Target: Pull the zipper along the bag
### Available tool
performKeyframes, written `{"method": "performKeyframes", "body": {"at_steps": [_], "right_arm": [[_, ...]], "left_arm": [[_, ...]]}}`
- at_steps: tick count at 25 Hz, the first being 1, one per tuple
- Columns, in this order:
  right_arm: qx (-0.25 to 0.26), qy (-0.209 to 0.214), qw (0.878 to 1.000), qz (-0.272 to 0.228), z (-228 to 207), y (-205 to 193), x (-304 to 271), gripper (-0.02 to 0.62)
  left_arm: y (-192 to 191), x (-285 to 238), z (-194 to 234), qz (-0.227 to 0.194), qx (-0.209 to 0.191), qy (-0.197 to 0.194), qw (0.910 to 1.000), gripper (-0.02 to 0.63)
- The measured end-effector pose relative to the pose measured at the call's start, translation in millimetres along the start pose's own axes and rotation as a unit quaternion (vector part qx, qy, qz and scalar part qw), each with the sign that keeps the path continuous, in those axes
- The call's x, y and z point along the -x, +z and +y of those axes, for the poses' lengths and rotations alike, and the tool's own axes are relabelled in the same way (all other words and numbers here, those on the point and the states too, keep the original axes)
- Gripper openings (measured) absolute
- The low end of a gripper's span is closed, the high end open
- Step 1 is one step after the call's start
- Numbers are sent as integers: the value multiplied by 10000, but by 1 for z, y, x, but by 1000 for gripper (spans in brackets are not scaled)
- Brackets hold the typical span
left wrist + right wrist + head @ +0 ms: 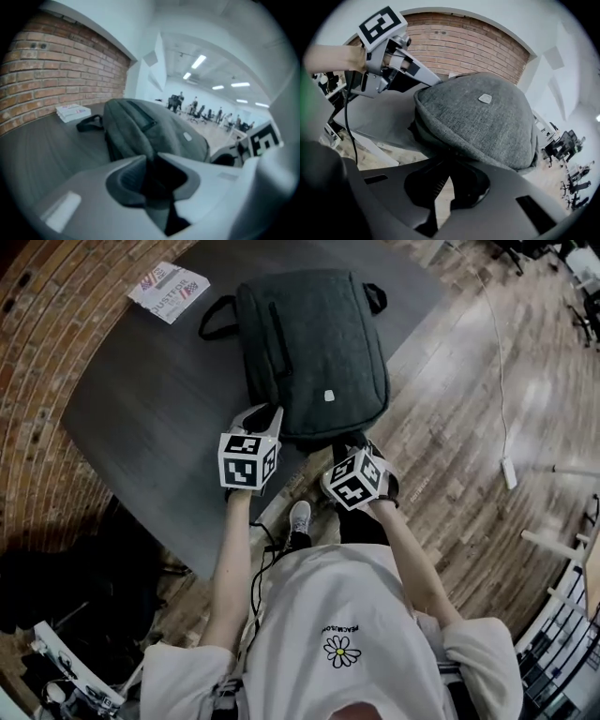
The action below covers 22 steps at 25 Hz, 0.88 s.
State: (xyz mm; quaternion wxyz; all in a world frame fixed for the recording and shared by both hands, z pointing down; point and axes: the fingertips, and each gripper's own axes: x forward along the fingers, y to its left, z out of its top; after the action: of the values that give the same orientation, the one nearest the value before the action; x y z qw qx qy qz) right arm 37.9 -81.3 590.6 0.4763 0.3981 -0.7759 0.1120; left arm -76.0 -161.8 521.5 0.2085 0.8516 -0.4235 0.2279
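Bag [314, 343] sits upper centre of head view, flat on table [141, 399]. Left gripper [150, 161] pinches its near corner fabric. Right gripper [444, 171] is clenched at the zipper seam [423, 136], pull too small to confirm. Anchor with left, draw right steadily along seam, no yanking. Bag looks closed, contents hidden.

This is an open-plan office, loft-style. A brick wall [61, 70] and wood-plank floor [469, 427] frame a grey work table [141, 409]. Ceiling strip lights [199, 61] run over what look like rows of swivel chairs [565, 140] (people [182, 101] stand among them, far off). A power strip [509, 472] lies on the floor.
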Motion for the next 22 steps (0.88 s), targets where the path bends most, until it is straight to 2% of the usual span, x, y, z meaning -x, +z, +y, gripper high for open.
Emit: {"method": "performKeyframes", "body": {"at_steps": [4,12,16,19,20,21,22], "right_arm": [[207,-306,9993,111,-43,-13,-4,2],[551,-997,9930,304,-163,-13,-30,3],[719,-1036,9917,241,-200,-7,-40,2],[805,-913,9924,181,-207,-9,-42,2],[838,-864,9926,160,-206,-11,-41,2],[861,-828,9927,143,-206,-12,-41,2],[862,-808,9929,136,-208,-13,-40,2]], "left_arm": [[5,-17,-24,192,-86,-27,9998,74],[39,-75,-60,338,156,-67,9993,74],[53,-100,-67,548,238,-20,9982,74],[57,-99,-71,664,499,-218,9963,77],[60,-93,-71,673,458,-255,9964,82],[67,-85,-69,606,231,-188,9977,84],[80,-75,-63,450,-178,-21,9988,26]]}}
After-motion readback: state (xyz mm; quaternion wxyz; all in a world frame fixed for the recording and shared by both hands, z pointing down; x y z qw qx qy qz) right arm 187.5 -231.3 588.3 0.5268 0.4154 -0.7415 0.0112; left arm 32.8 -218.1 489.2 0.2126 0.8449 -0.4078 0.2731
